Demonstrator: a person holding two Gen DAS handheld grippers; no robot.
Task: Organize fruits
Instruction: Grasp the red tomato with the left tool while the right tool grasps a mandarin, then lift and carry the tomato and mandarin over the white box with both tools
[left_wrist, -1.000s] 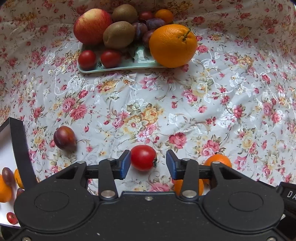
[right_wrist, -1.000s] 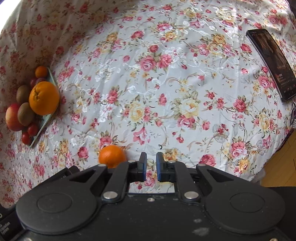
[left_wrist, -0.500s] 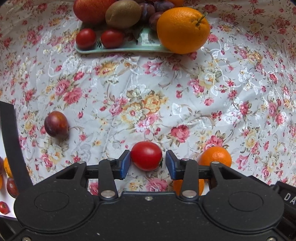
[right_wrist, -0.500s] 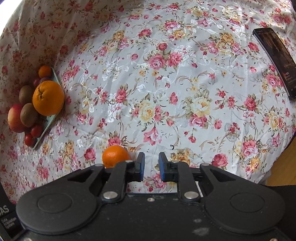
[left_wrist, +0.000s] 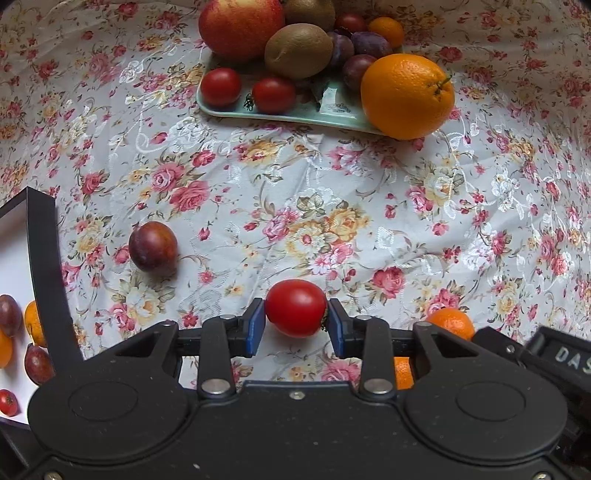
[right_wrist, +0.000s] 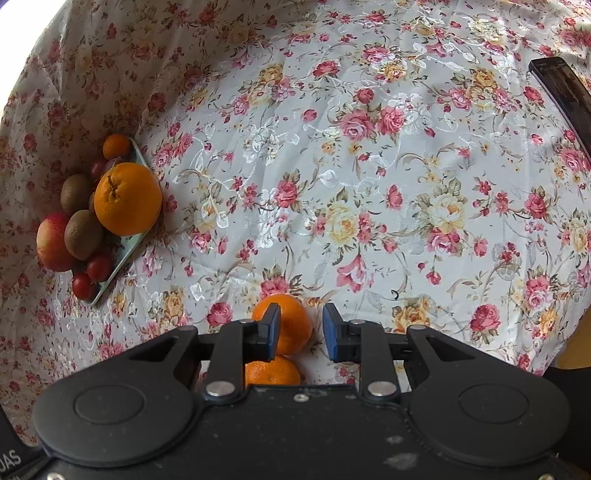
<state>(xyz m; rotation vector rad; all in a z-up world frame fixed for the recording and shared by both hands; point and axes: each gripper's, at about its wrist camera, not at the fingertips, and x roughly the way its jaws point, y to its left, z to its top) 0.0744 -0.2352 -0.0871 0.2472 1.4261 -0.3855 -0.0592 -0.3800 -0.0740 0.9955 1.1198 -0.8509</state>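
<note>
A red tomato (left_wrist: 295, 308) sits between the blue pads of my left gripper (left_wrist: 295, 326), which is shut on it, both pads pressing its sides. A dark plum (left_wrist: 152, 246) lies on the floral cloth to its left, and a mandarin (left_wrist: 450, 323) to its right. In the right wrist view my right gripper (right_wrist: 301, 332) is open just over a mandarin (right_wrist: 291, 325), which lies toward the left pad. A second mandarin (right_wrist: 271, 371) lies closer in. The green plate (left_wrist: 332, 114) holds an apple, kiwis, plums, tomatoes and a big orange (left_wrist: 406, 96).
A white tray with a black rim (left_wrist: 48, 266) stands at the left edge, holding small plums, mandarins and a tomato. A dark phone (right_wrist: 561, 88) lies at the cloth's far right. The green plate (right_wrist: 122, 262) is far left in the right wrist view.
My left gripper has closed its pads onto the tomato. My right gripper has opened wider and shifted left, so the mandarin now shows between its fingers.
</note>
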